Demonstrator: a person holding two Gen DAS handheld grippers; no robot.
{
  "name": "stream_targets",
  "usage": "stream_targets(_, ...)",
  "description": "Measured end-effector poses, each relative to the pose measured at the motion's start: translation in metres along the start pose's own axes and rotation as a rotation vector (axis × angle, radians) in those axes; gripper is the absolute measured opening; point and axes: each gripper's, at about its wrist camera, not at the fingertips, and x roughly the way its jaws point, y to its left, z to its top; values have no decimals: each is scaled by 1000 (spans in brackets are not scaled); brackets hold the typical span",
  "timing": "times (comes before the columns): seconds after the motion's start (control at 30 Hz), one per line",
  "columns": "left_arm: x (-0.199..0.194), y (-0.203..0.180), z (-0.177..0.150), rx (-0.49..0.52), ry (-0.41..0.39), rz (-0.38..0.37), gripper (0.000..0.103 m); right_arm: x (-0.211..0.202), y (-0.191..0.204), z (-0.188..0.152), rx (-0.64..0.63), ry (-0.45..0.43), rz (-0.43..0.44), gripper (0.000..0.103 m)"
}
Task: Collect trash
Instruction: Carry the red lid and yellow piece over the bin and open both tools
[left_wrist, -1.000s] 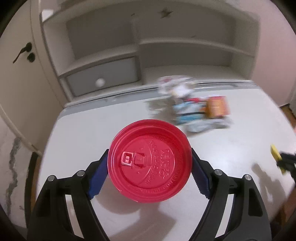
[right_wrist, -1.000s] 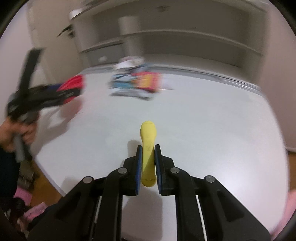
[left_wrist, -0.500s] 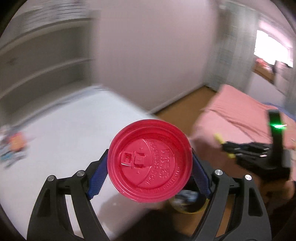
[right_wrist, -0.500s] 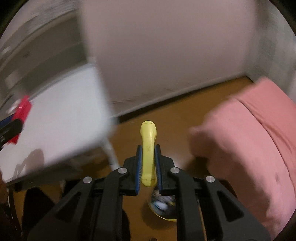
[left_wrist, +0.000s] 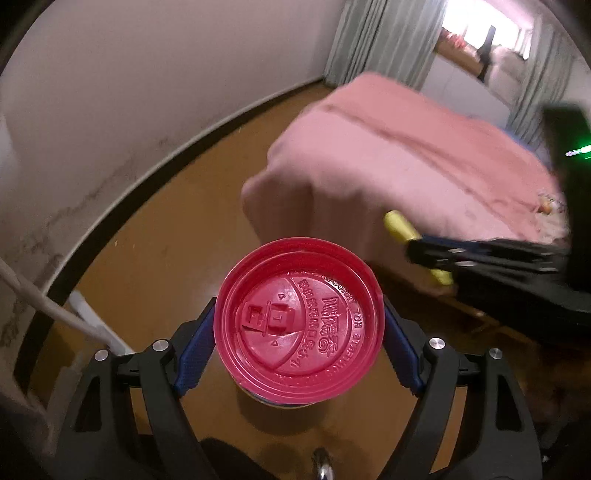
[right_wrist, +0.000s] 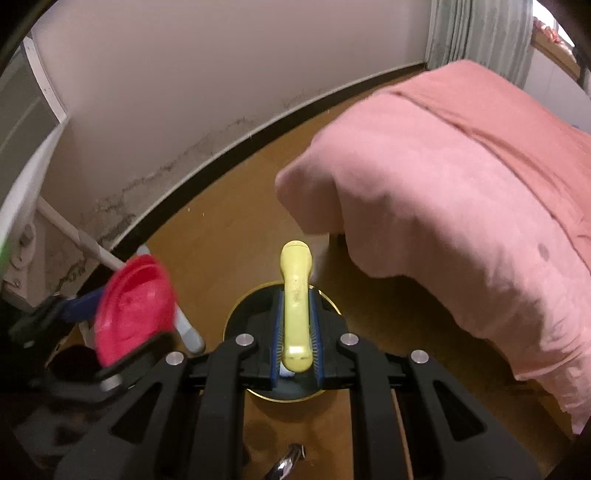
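Note:
My left gripper (left_wrist: 299, 332) is shut on a cup with a red plastic lid (left_wrist: 300, 321) and holds it above the brown floor. The lid also shows in the right wrist view (right_wrist: 133, 306), at the left. My right gripper (right_wrist: 295, 325) is shut on a yellow stick-shaped object (right_wrist: 295, 295), held directly over a round dark bin with a yellow rim (right_wrist: 240, 299) on the floor. In the left wrist view the right gripper (left_wrist: 424, 254) with the yellow object (left_wrist: 399, 227) is at the right. The bin is mostly hidden under the grippers.
A bed with a pink cover (right_wrist: 461, 192) fills the right side. A white wall with a dark baseboard (right_wrist: 221, 155) runs behind. A white table leg (right_wrist: 85, 240) and table edge (right_wrist: 22, 184) stand at the left. Brown floor (left_wrist: 177, 221) lies between.
Both grippers swung away from the white table with its pile of wrappers, to the right and down over the floor by the bed. Each kept its object. The bin came under the right gripper.

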Motion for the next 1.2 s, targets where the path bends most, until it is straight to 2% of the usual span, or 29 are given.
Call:
stream_targets(0.07, 21, -2, -4, -13, 40, -8, 79, 9, -2, -1, 4, 19, 6, 14)
stream_targets(0.17, 41, -4, -9, 12, 77, 28, 80, 13, -1, -6, 9, 36, 18, 14)
stream_targets(0.3, 42, -7, -13, 25, 80, 18, 81, 19, -4, -8, 19, 46, 25, 14)
stream_targets(0.5, 38, -15, -12, 47, 68, 22, 83, 21, -8, -9, 44, 58, 31, 14)
stream_targets(0.6, 35, -14, -12, 41, 65, 22, 90, 21, -9, -8, 48, 60, 36, 14)
stream_targets(1.03, 2, -8, -20, 60, 6, 52, 90, 40, -1, -16, 55, 149, 100, 14)
stream_targets(1.2, -10, -1, -21, 45, -6, 60, 90, 41, 1, -16, 61, 153, 109, 14)
